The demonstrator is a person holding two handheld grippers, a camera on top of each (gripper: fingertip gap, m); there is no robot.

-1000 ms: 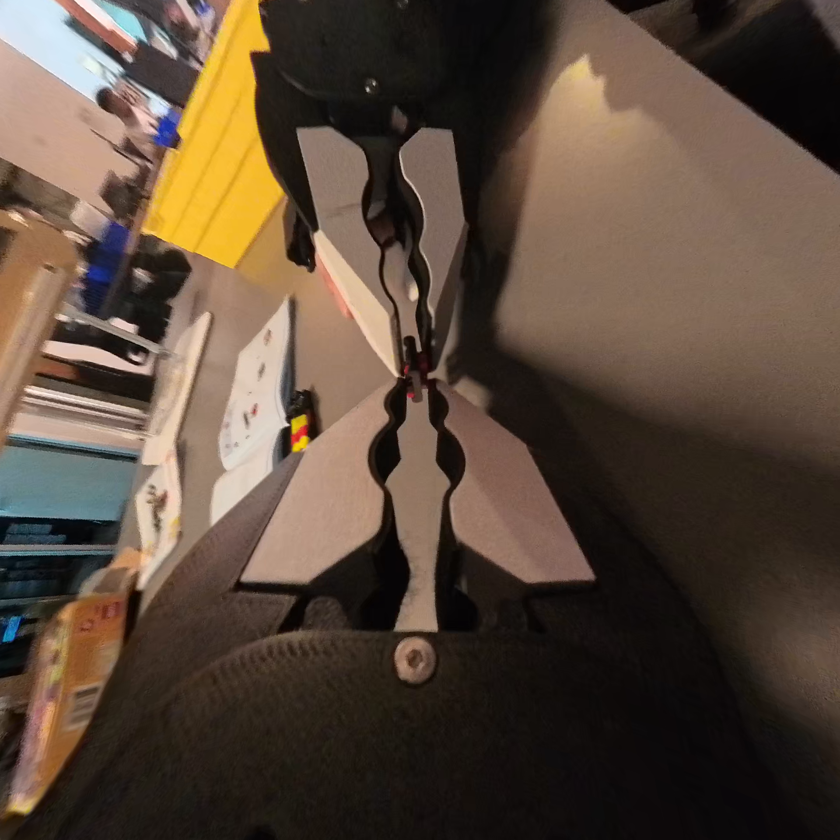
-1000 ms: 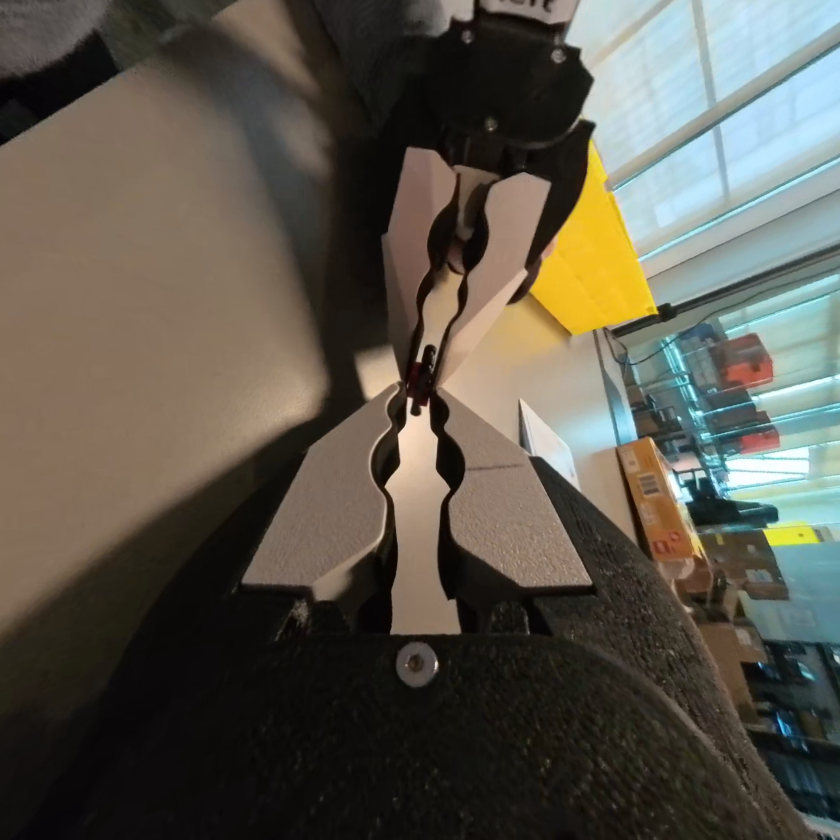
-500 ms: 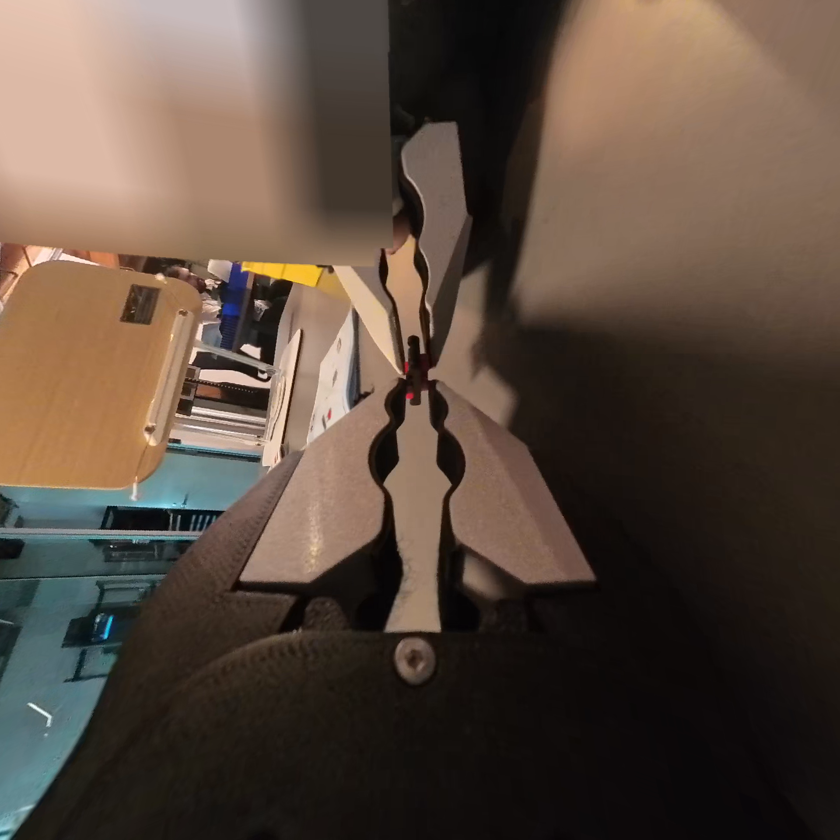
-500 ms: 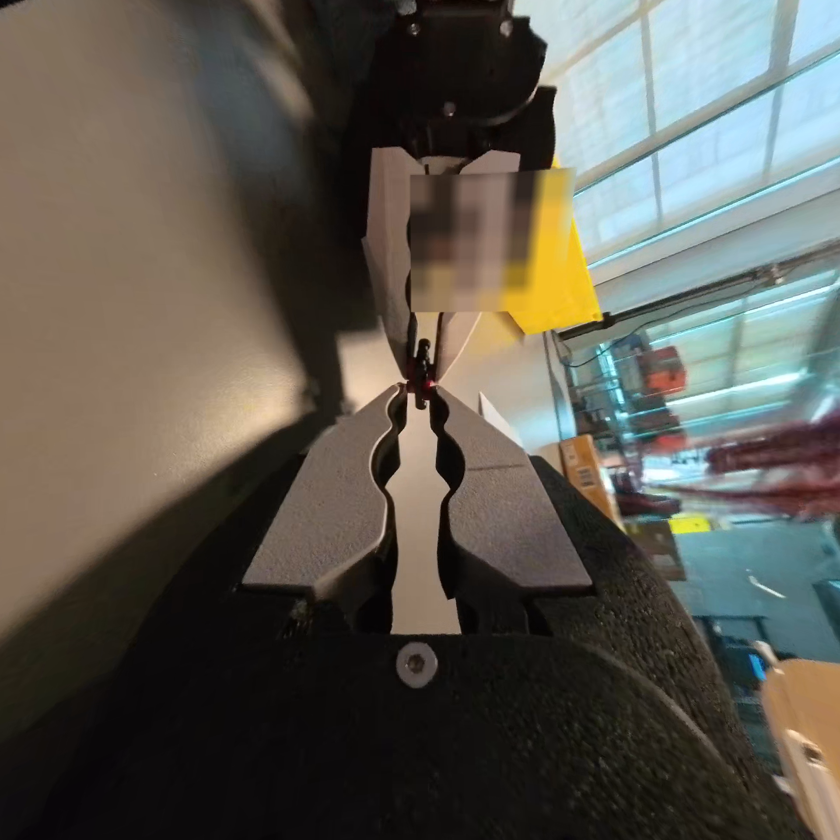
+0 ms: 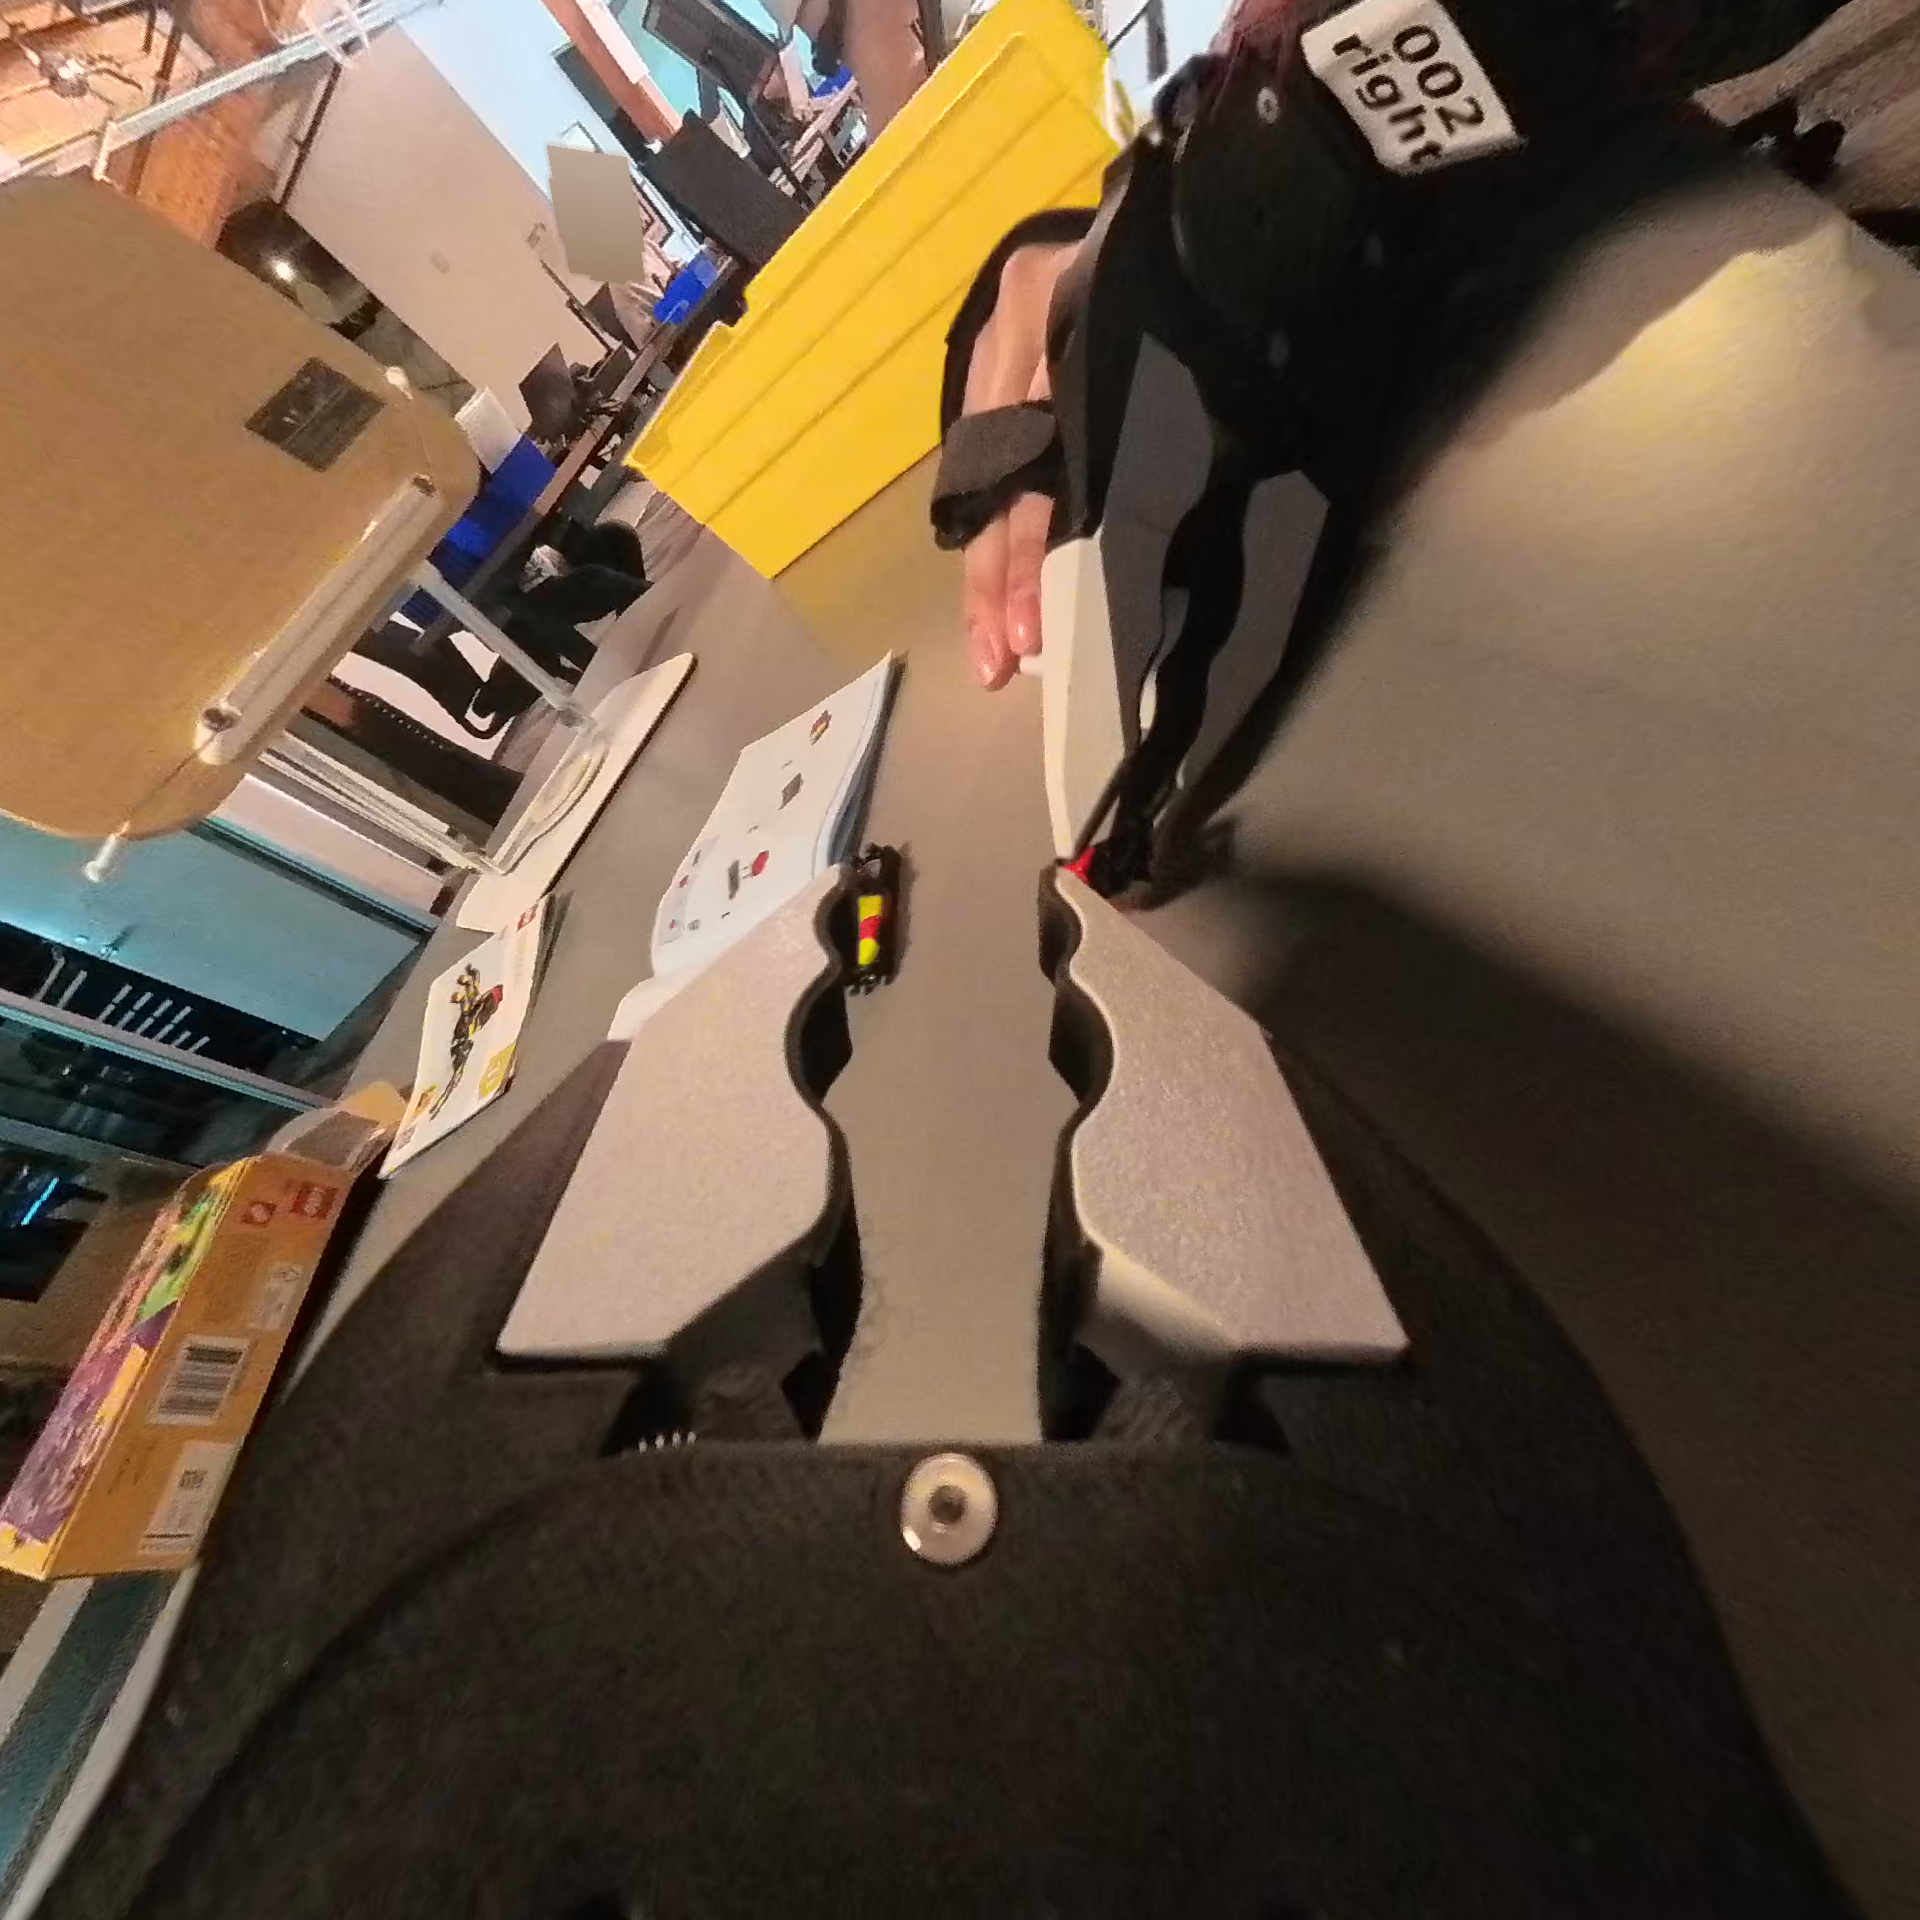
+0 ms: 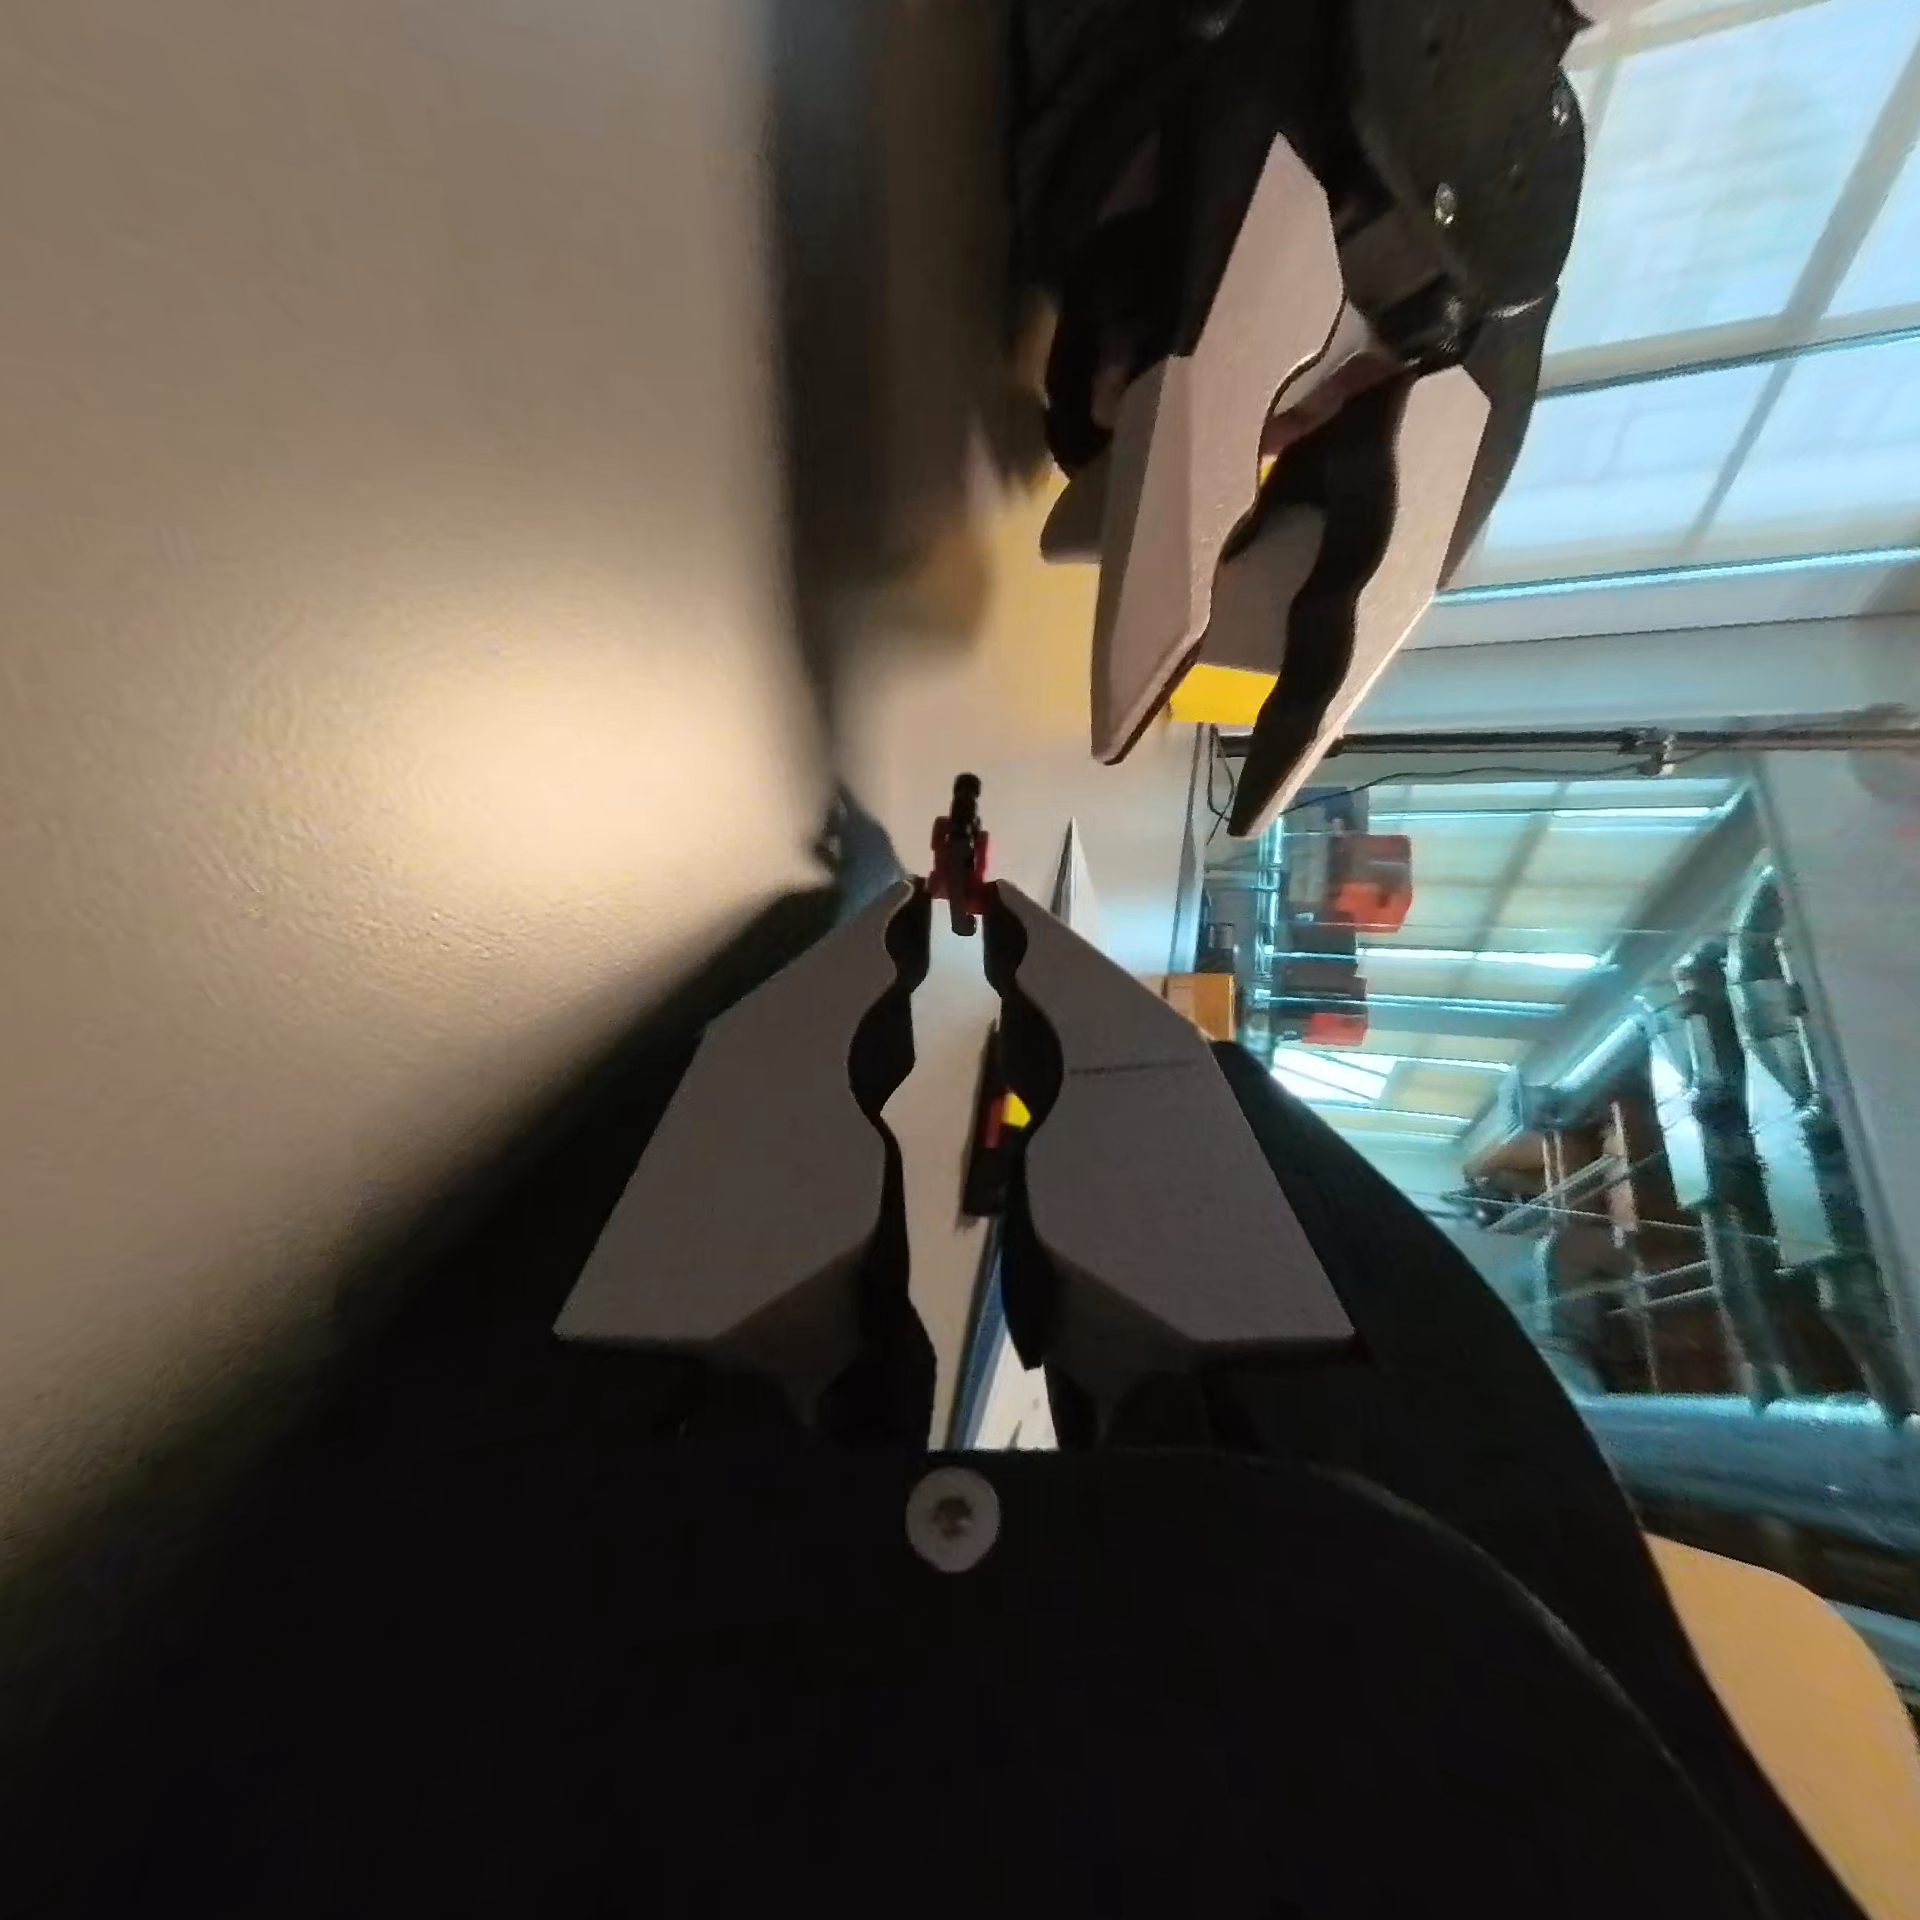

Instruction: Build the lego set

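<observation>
Above the grey table (image 5: pixel 966 748), left claw (image 5: pixel 940 904) spread and empty, right claw (image 6: pixel 954 885) pinching a small red-and-black lego piece (image 6: pixel 961 854).

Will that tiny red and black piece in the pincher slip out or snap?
The right gripper pinches the red and black piece only at its fingertips, so it may twist or slip. It looks thin and very light, probably stiff plastic, so hard squeezing might pop its joined bits apart.

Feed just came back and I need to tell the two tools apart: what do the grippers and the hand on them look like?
Both the left gripper and the right gripper have light grey wedge fingers with wavy inner edges on a textured black body with one silver screw. In the left wrist view the right one bears a white label, and the hand holding it wears a dark strap.
</observation>
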